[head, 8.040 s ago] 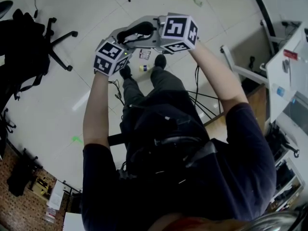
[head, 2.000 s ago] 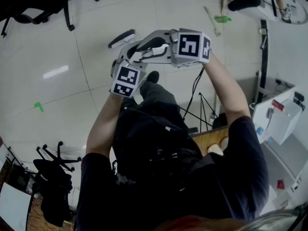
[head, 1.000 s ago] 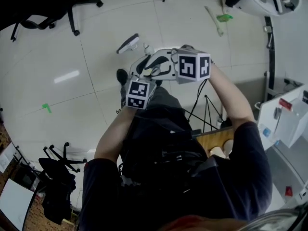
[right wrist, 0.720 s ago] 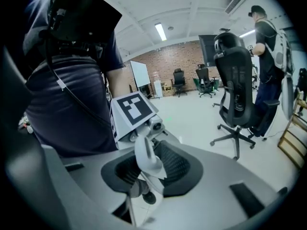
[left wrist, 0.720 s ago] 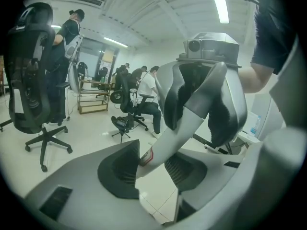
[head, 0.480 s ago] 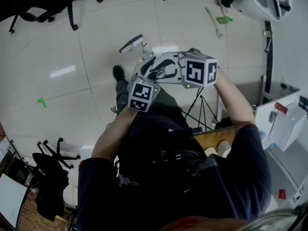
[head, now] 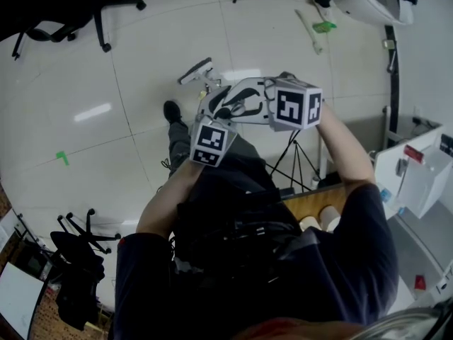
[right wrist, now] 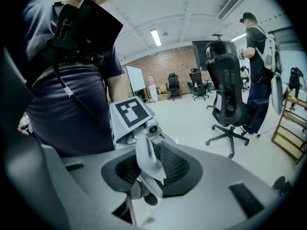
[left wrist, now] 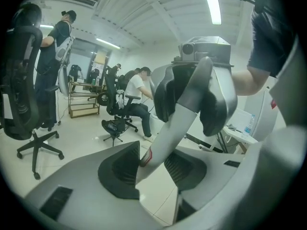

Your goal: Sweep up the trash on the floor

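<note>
Right then I stood on the pale tiled floor (head: 106, 76) with both grippers raised in front of me, close together. My left gripper (left wrist: 152, 169) had its fingers (left wrist: 120, 174) clamped on the grey handle (left wrist: 160, 138) of the sweeping tool, just at its red-and-white label (left wrist: 145, 156). From there the handle ran up and to the right into my right gripper (left wrist: 204, 95), whose fingers were closed on the same handle further along. So the tool hung between my two hands.

From above, the tool's white-and-black head (head: 196, 71) showed just beyond the grippers, to the far left of them and over the tiles. I could not tell whether it touched the floor. My black shoe (head: 172, 110) stood near it, on the left.

As for the trash, I could not pick out any piece of it for certain. A pale stick (head: 311, 30) with a green piece (head: 324, 27) beside it lay on the floor at the far right, well apart from the tool's head.

A black office chair (head: 78, 6) stood at the far left, and a small green tape mark (head: 64, 158) sat on the tiles to my left.
</note>
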